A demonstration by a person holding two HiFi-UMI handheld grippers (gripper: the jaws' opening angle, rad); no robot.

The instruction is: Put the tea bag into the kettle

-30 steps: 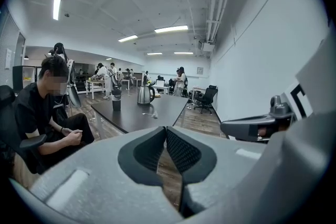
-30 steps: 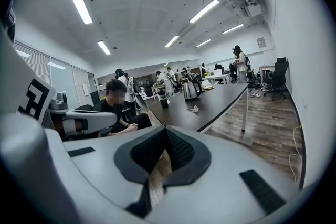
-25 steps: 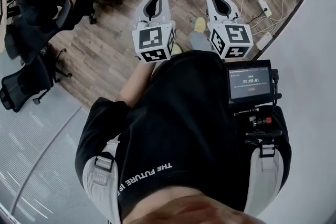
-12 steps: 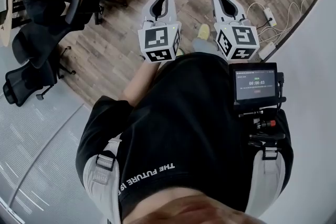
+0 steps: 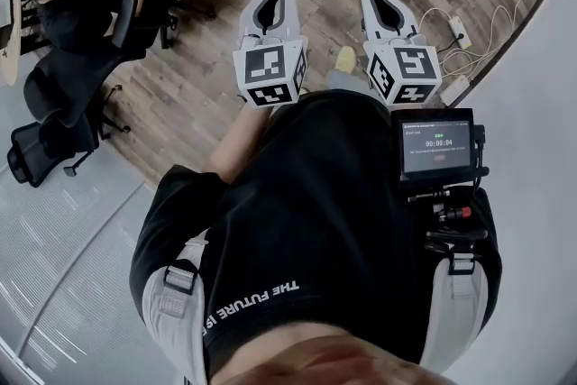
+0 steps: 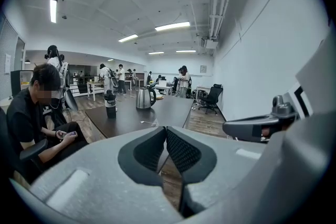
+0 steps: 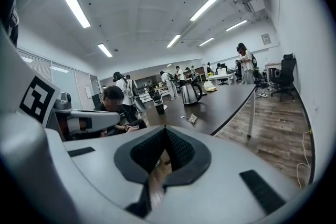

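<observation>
Facing kettle point(image 7: 189, 93), table point(image 7: 230, 105) edge (open floor point(image 7: 274, 131) beside)

Right hand-held gripper point(image 7: 166, 129) pinched closed — kettle point(image 7: 189, 93), tea bag point(image 7: 192, 118) on table point(image 7: 226, 102).

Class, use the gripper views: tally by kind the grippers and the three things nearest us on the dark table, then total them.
Kettle: 1
Bottle: 1
Tea bag: 1
Grippers: 2, left gripper and right gripper
Total: 5

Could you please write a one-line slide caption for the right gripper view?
Right tongs, shut and empty, face a dark table that bears the kettle and the tea bag.
</observation>
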